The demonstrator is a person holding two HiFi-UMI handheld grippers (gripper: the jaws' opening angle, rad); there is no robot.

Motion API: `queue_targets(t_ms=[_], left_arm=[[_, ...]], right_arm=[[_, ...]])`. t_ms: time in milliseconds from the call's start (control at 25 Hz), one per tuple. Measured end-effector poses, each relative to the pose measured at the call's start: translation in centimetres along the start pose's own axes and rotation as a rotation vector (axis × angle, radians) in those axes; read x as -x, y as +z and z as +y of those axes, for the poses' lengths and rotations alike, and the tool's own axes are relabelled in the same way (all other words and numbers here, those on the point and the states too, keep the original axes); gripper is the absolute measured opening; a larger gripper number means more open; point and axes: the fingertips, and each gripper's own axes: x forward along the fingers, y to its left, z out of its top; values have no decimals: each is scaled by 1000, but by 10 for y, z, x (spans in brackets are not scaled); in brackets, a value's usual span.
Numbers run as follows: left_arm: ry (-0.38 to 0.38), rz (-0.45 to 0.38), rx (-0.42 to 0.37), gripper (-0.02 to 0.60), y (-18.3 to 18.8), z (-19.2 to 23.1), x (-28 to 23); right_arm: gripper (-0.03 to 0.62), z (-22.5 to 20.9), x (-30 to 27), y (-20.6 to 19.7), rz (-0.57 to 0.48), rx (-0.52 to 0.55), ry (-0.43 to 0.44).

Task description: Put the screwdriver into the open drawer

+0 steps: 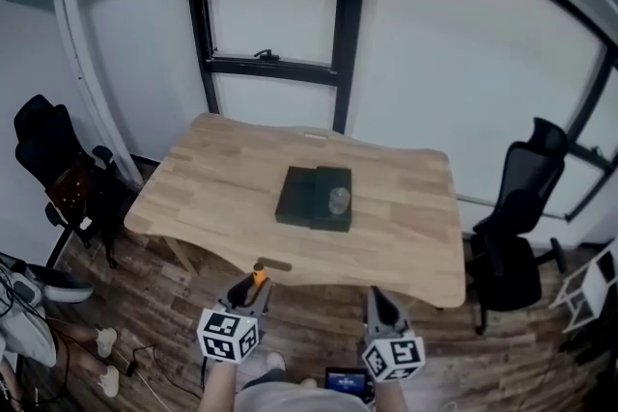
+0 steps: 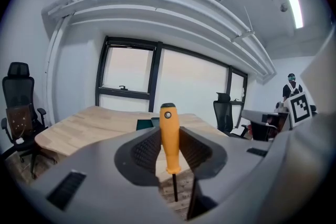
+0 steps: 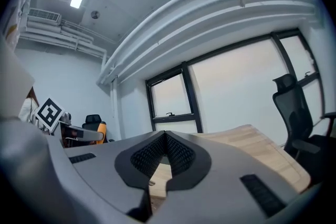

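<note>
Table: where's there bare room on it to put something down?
Bare wood lies on every side of the dark box in the middle of the table. It is widest left and right of the box, up to the edges, and there is a strip along the near edge. Only the middle is taken.

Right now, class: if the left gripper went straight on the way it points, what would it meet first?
Probably the wooden table, near its front edge: the left gripper, shut on the screwdriver, points slightly downward toward it. Depth is unclear.
</note>
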Motion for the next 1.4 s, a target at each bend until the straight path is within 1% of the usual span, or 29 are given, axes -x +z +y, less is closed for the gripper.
queue_targets(t_ms=[160,280,520,640,840,960,1120,1280,1400], left_arm=[[2,-11,-1,107,4,-1,-7],[-7,-8,-7,108,6,-2,-18],[-47,-13,-13,107,15,-4,-58],[-68,-13,-13,108,21,0,-87],[-105,-7,-8,108,40,11,-137],[-108,4,1,108,49,25,-168],[-118,37,-2,107,57,40,-207],[-114,53,1,107,61,56,-232],[-126,62,14,107,61,63,-250]], right_arm=[[-3,-6,-2,-6,5,11,-3],[-3,-14,-4,-13,30,17,-17],[-3,-35,-25,-8,28,20,-44],[-3,-43,-45,-4,20,13,-44],[-3,-65,-87,4,39,32,-70],[-3,-77,-117,10,47,42,-75],[-3,-92,-152,10,66,30,-85],[-3,-101,-181,11,79,24,-81],[-3,-107,-195,12,90,31,-98]])
